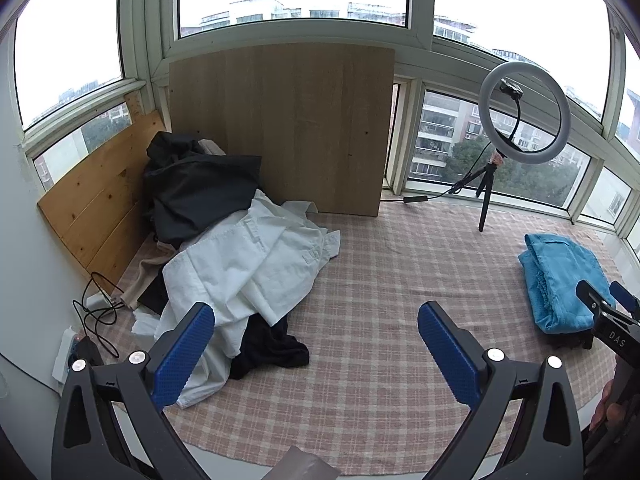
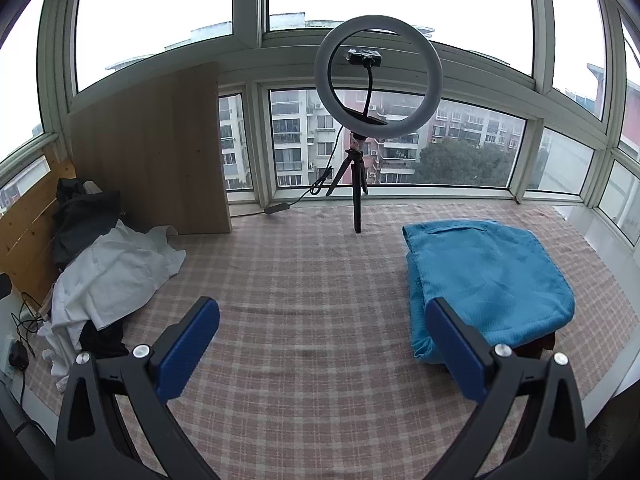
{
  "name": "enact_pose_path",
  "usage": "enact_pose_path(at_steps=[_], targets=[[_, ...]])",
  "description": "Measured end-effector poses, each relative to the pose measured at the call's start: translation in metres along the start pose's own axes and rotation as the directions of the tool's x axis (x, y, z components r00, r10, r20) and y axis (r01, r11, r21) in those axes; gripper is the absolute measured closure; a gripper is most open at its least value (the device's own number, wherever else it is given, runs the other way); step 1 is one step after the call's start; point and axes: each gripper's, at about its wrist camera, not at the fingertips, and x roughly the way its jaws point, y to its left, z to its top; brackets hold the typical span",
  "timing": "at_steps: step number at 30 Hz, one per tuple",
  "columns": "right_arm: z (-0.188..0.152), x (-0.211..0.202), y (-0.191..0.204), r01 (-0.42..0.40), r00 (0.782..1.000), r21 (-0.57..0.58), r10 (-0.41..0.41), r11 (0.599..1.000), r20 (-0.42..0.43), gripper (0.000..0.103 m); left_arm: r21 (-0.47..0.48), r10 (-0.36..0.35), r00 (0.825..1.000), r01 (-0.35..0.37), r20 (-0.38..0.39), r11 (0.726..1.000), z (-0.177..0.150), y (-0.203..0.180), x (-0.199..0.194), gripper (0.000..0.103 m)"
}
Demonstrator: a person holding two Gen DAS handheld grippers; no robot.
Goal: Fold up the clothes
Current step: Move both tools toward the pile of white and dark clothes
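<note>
Both views look down at an angle onto a checked pink-and-white cloth [image 2: 320, 280] that covers a platform set in a bay of windows.

Left gripper [image 1: 316, 344]: its two blue-padded fingers [image 1: 182, 354] stand spread wide with nothing between them, above the bare checked cloth. Its left finger overlaps, in the picture, the near edge of the clothes pile; whether it touches the fabric cannot be told.

Right gripper [image 2: 322, 344]: the jaws are likewise spread wide and empty. Its right finger [image 2: 456, 350] stands in front of the near left corner of the blue garment; contact cannot be told.

Unfolded clothes: a heap at the left end of the platform. A crumpled white shirt [image 1: 248, 264] lies on top, a black garment [image 1: 268, 350] shows beneath its near edge, and a dark grey garment [image 1: 200, 196] is piled behind it against the boards.

Folded clothes: a blue garment [image 2: 484, 276] lies folded at the right end, well apart from the heap.

Surroundings: a pale wooden board [image 1: 280, 124] leans upright against the window, and a pine board [image 1: 96, 204] leans beside it on the left. A ring light [image 2: 378, 76] on a small black tripod [image 2: 357, 188] stands on the cloth near the window, between heap and folded garment. Cables and a power strip [image 1: 66, 354] lie at the far left edge.
</note>
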Motion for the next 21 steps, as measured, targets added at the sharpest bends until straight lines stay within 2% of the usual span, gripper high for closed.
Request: enact_pose_path(at_steps=[4, 7, 14, 18, 21], targets=[[0.002, 0.005, -0.003, 0.002, 1.0, -0.018, -0.002, 1.0, -0.009, 0.0, -0.018, 0.001, 1.0, -0.001, -0.019, 1.0, 0.0, 0.007, 0.002, 0.001], [0.004, 0.008, 0.016, 0.019, 1.0, -0.055, -0.019, 0.998, -0.002, 0.0, -0.034, 0.008, 1.0, -0.009, -0.022, 0.999, -0.002, 0.013, 0.003, 0.001], [0.006, 0.019, 0.042, -0.041, 0.999, -0.092, 0.042, 0.995, 0.008, 0.0, -0.098, 0.063, 0.997, -0.067, -0.038, 0.993, -0.005, 0.041, 0.009, 0.001], [0.009, 0.017, 0.058, -0.004, 0.999, -0.121, 0.009, 0.993, 0.044, 0.0, -0.128, 0.093, 0.995, -0.097, -0.034, 0.987, -0.009, 0.056, 0.005, 0.001], [0.011, 0.018, 0.067, -0.048, 0.997, -0.157, 0.056, 0.986, 0.049, 0.0, -0.166, 0.131, 0.991, -0.134, -0.027, 0.977, -0.015, 0.071, -0.002, 0.001]])
